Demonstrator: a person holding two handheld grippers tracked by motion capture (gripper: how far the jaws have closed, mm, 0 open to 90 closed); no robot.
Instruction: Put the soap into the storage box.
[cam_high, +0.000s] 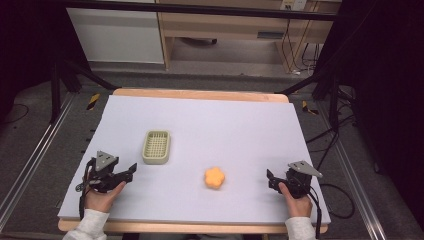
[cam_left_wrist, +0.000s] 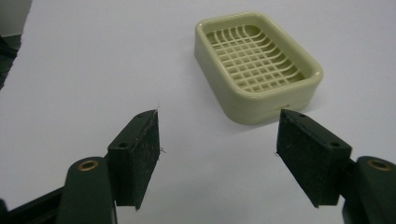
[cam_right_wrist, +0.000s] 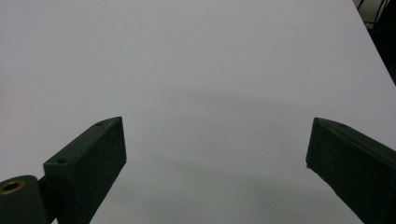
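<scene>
Table (cam_high: 200, 115) carried a pale lilac-grey sheet, matte and unmarked, with a strip of light wood edge showing at the far and near sides. Dark floor lay around it, with metal rails running along both sides and black stand legs at the far corners; yellow-black tape marks sat near each far corner. Behind stood a white panel at left and a wooden desk frame (cam_high: 225, 25) at centre, with cables hanging at right. A small label on the desk rail was too small to read; no other writing was legible. Left gripper (cam_high: 131, 170) rested at the near left edge, held in a hand (cam_high: 102, 196); its jaws stood apart with nothing between them, pointing toward the cream soap dish (cam_high: 156, 147), which lay just ahead of it, grid floor up. Orange flower-shaped sponge (cam_high: 214, 178) lay right of centre, well apart from the dish. Right gripper (cam_high: 270, 179) sat at the near right edge, jaws wide apart over bare sheet, holding nothing.
</scene>
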